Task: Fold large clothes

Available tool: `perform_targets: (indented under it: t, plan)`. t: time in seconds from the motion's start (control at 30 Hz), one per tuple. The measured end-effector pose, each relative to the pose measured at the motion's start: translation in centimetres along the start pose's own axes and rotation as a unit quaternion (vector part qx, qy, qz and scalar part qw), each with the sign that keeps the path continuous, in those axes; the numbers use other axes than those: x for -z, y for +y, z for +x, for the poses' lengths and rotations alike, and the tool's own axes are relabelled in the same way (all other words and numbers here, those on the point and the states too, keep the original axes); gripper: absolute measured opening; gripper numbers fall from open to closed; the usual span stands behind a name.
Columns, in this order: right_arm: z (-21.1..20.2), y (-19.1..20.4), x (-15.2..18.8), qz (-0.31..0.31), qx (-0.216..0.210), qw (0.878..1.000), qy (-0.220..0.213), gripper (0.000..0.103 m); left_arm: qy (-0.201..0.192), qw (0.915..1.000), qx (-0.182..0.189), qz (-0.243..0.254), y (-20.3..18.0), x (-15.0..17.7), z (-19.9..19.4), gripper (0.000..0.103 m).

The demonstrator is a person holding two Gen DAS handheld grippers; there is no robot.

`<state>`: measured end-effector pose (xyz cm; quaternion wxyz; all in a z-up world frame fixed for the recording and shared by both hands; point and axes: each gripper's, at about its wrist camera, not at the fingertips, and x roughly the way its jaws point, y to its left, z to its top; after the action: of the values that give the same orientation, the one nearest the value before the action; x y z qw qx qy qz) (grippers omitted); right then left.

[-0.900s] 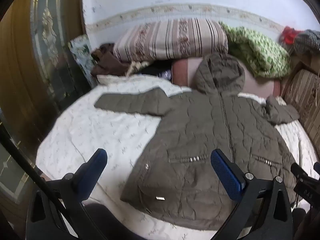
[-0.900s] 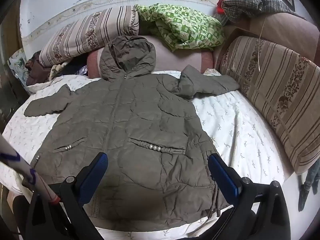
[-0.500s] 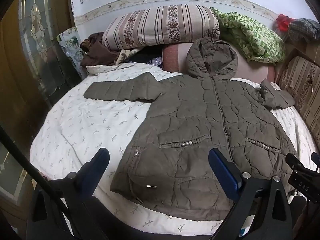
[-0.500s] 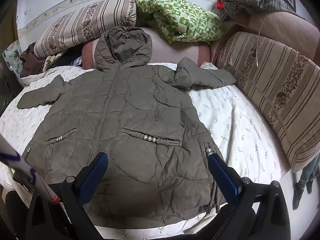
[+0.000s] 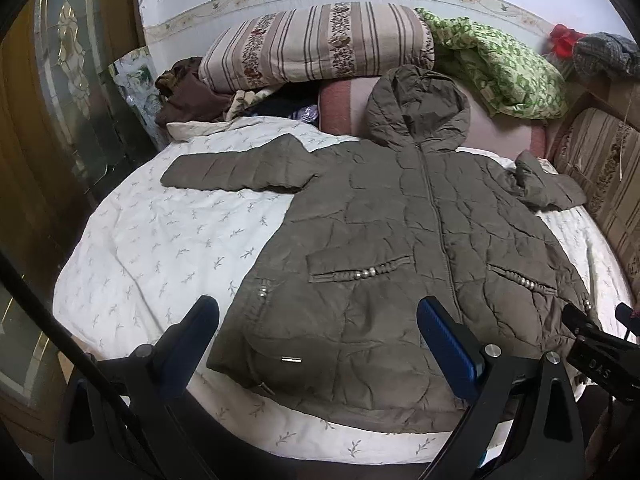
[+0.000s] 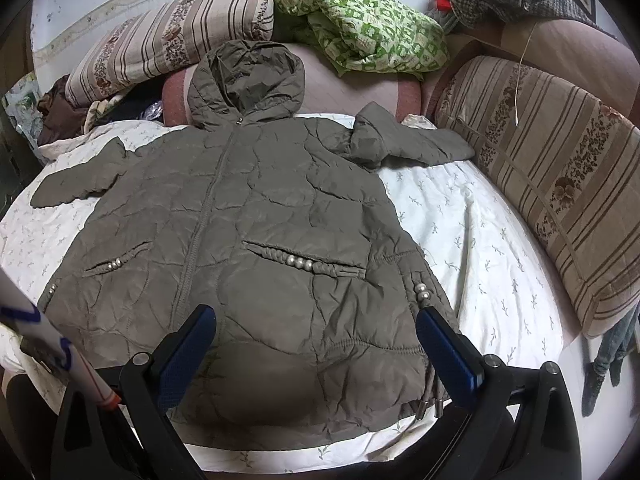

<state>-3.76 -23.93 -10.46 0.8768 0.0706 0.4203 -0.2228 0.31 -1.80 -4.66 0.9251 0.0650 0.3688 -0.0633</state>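
— Jacket count: one olive-green quilted hooded jacket (image 6: 256, 248), spread front-up on the white leaf-print bedsheet (image 5: 160, 248), hem nearest, hood farthest.

— Grippers?

— Two. Left gripper (image 5: 318, 334) and right gripper (image 6: 316, 336) each hover over the hem with blue-padded fingers (image 6: 444, 356) wide apart, holding nothing.

— Beyond that?

— Two beaded pockets, two sleeves lying outward, then one striped floral pillow (image 5: 316, 46) and one green patterned blanket (image 6: 368, 36).

— Changes?

— Both views sit closer to the jacket than 0.9 s ago; it hasn't moved.

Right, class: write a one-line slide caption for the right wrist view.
Open right gripper above an olive hooded jacket spread flat on a white bedsheet.
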Motion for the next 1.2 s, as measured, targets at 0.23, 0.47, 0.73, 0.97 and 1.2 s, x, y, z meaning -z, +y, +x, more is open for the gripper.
perform_targets:
  t: [0.23, 0.47, 0.73, 0.97, 1.2]
  plan:
    - [0.5, -0.3, 0.3, -0.006, 0.007, 1.0, 0.006, 0.102, 0.0, 0.9999, 0.015, 0.007, -0.9, 0.3, 0.3, 0.099]
    - [0.8, -0.4, 0.3, -0.008, 0.009, 1.0, 0.012, 0.102, 0.03, 0.9984, 0.045, 0.018, -1.8, 0.8, 1.2, 0.099]
    - [1.2, -0.2, 0.4, -0.012, 0.012, 1.0, 0.017, 0.102, 0.023, 0.9992, 0.027, 0.016, -1.5, 0.7, 1.1, 0.099]
    - [1.6, -0.2, 0.4, -0.011, 0.012, 1.0, 0.022, 0.102, 0.037, 0.9991, 0.018, 0.01, -1.2, 0.8, 1.8, 0.099]
    - [2.1, -0.4, 0.6, -0.007, 0.013, 0.999, 0.029, 0.102, 0.035, 0.9991, 0.026, 0.0, -0.9, 0.7, 2.0, 0.099]
